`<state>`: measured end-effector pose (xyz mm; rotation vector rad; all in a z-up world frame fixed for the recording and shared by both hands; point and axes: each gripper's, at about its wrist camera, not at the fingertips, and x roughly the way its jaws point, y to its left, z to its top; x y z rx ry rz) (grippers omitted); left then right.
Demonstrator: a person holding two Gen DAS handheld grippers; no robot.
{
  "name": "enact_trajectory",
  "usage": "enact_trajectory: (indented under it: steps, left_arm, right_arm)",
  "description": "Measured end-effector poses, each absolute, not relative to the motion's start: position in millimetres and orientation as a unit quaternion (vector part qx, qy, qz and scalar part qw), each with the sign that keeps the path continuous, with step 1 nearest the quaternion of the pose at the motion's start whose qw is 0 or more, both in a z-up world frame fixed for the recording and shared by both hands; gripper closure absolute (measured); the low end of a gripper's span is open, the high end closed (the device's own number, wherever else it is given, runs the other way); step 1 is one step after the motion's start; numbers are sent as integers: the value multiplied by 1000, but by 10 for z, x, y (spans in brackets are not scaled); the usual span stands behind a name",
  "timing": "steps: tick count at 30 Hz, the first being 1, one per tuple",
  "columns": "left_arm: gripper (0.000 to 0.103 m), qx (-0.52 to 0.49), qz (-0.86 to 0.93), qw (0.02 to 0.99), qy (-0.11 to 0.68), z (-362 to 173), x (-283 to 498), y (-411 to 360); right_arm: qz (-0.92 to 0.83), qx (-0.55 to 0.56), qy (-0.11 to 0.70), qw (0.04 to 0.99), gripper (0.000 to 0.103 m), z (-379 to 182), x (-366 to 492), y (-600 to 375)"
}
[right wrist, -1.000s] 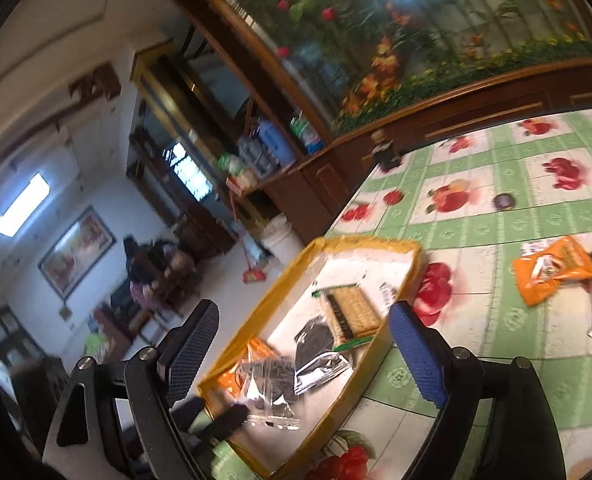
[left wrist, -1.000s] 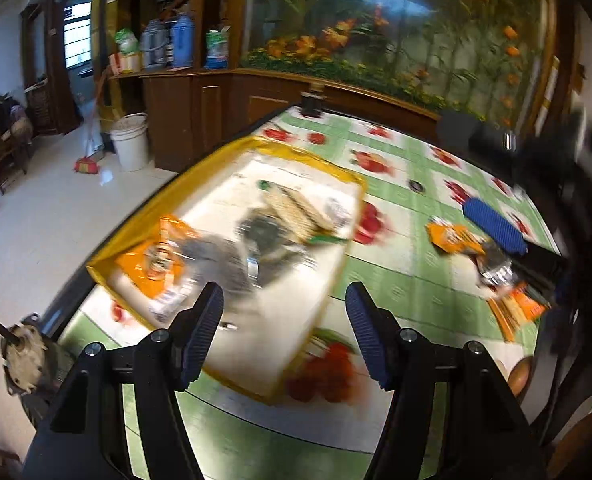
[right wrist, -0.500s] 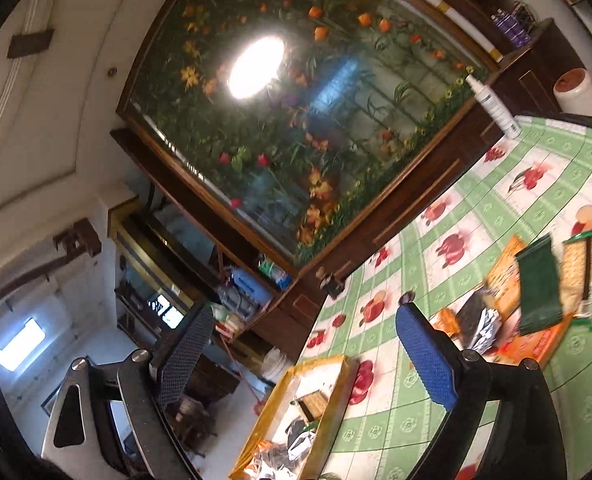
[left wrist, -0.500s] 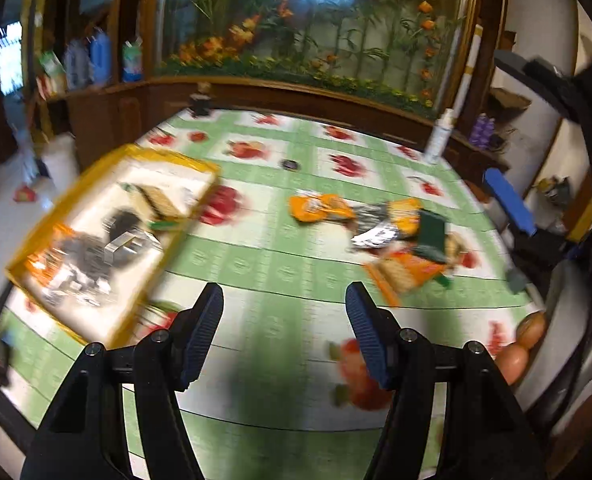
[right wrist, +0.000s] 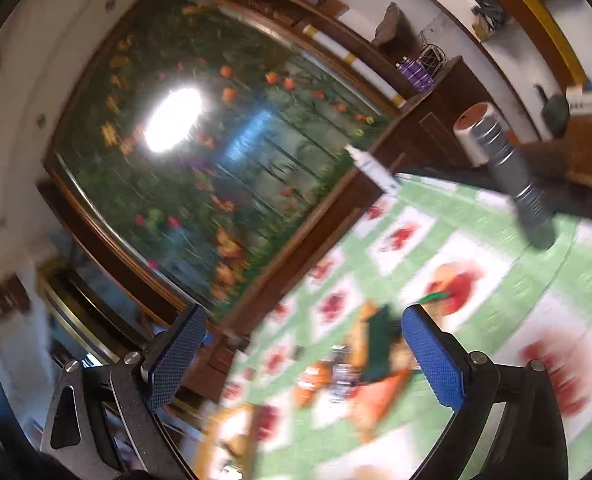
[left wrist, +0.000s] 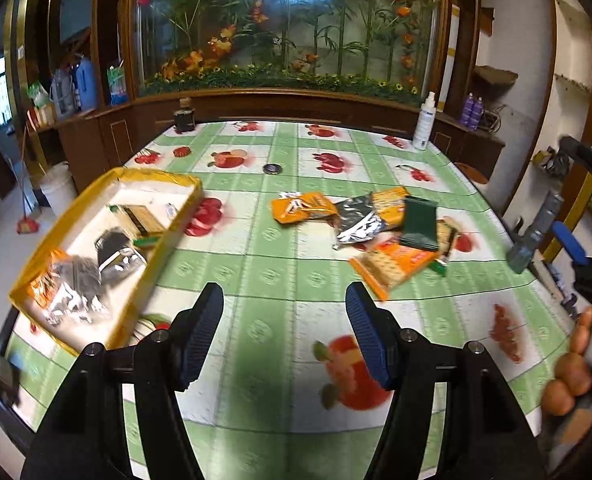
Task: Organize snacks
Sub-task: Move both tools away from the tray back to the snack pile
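The left claw (left wrist: pixel 284 328) hangs released and holding nothing at the bottom centre of its view, above the green checked surface (left wrist: pixel 264 240). The right claw (right wrist: pixel 301 356) is also spread wide and holding nothing, tilted steeply, with much of its view blurred.

The loose snacks (left wrist: pixel 379 228) lie in a small heap right of centre in the left view, well apart from the yellow tray (left wrist: pixel 96 196) at the left edge, which already holds several packets. In the heap an orange pouch (left wrist: pixel 301 209) lies slightly apart on the left, a silver foil packet (left wrist: pixel 355 222) beside it, a dark green packet (left wrist: pixel 417 224) overlapping the others, and a cracker pack (left wrist: pixel 391 266) nearest the camera.

These look light, thin and crinkly. The foil and glossy film are probably slippery, and the crackers likely break if squeezed hard. A sensible hold would be a pinch on a sealed end or a raised edge, not across the middle. The orange pouch, lying free of the pile, seems easiest to lift without dragging its neighbours.
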<state>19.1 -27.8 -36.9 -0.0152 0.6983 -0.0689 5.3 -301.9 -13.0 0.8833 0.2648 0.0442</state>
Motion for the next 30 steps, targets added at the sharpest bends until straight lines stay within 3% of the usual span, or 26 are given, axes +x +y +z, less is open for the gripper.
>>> enact_trajectory:
  steps: [7,12,30]
  left_arm:
    - [40,28,-17,942,333,-449,420,-204]
    - [40,46,-18,942,333,-462,583,-242]
    - [40,63,8,941,332,-509,942,-168]
  right_arm:
    - [108,329,238,907,3,-318,130,-3457]
    - [101,245,262,928,3,-340,119,-3390]
    - [119,152,315,929,4,-476,658,-2666]
